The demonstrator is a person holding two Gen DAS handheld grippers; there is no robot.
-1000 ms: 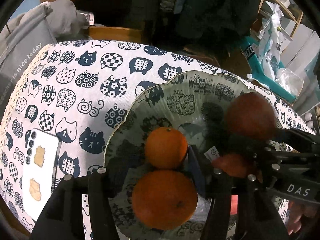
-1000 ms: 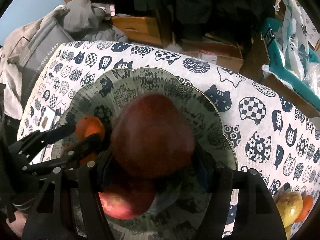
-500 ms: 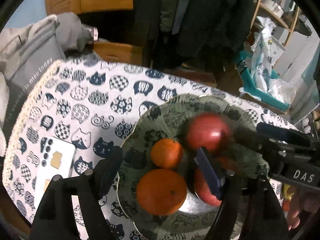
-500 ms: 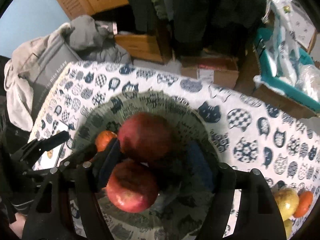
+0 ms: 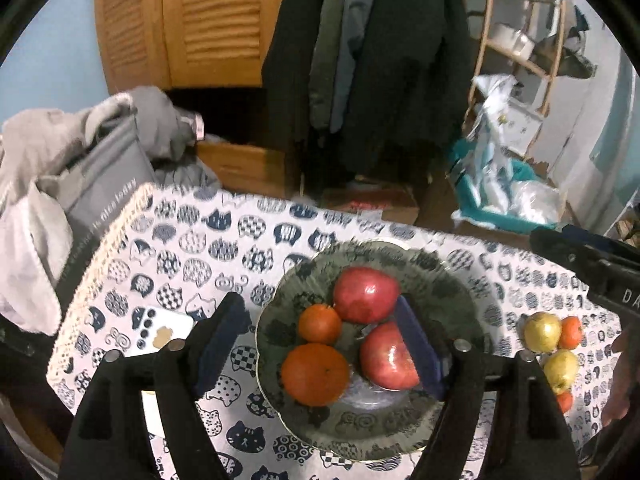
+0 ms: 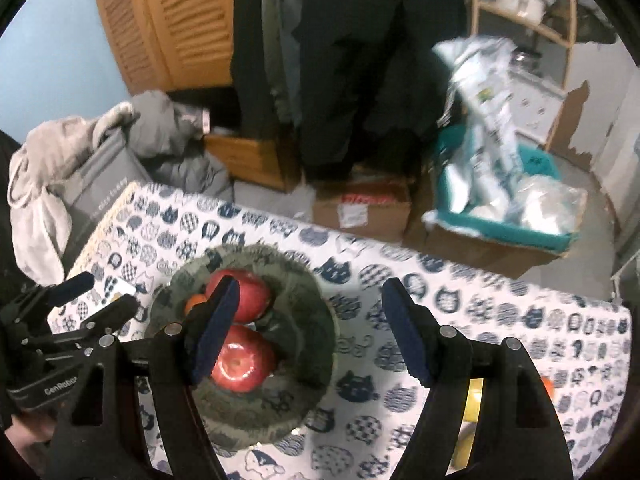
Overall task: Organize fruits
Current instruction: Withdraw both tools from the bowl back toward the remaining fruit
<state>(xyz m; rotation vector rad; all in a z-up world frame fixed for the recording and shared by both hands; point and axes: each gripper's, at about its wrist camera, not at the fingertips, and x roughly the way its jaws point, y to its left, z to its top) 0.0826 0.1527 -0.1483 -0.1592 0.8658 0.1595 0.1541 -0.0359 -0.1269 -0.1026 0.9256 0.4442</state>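
Observation:
A patterned grey-green plate [image 5: 452, 292] on the cat-print tablecloth holds two red apples [image 5: 365, 295] [image 5: 386, 356] and two oranges [image 5: 315, 374] [image 5: 319, 323]. My left gripper [image 5: 320, 340] is open and empty, raised above the plate. My right gripper [image 6: 312, 332] is open and empty, raised above the plate's right side; the plate [image 6: 312, 300] and both apples [image 6: 248, 296] [image 6: 240, 364] show below it. Loose fruit lies to the right: two yellow-green apples [image 5: 542, 332] [image 5: 560, 370] and small oranges [image 5: 571, 332].
A white phone [image 5: 160, 332] lies on the table left of the plate. A grey bag and clothes [image 5: 80, 184] sit past the table's left edge. Cardboard boxes [image 6: 360, 208] and a teal bin [image 6: 500, 216] stand on the floor behind.
My right gripper let go of the red apple onto the plate and opened. Both grippers rose and drew back from the plate.

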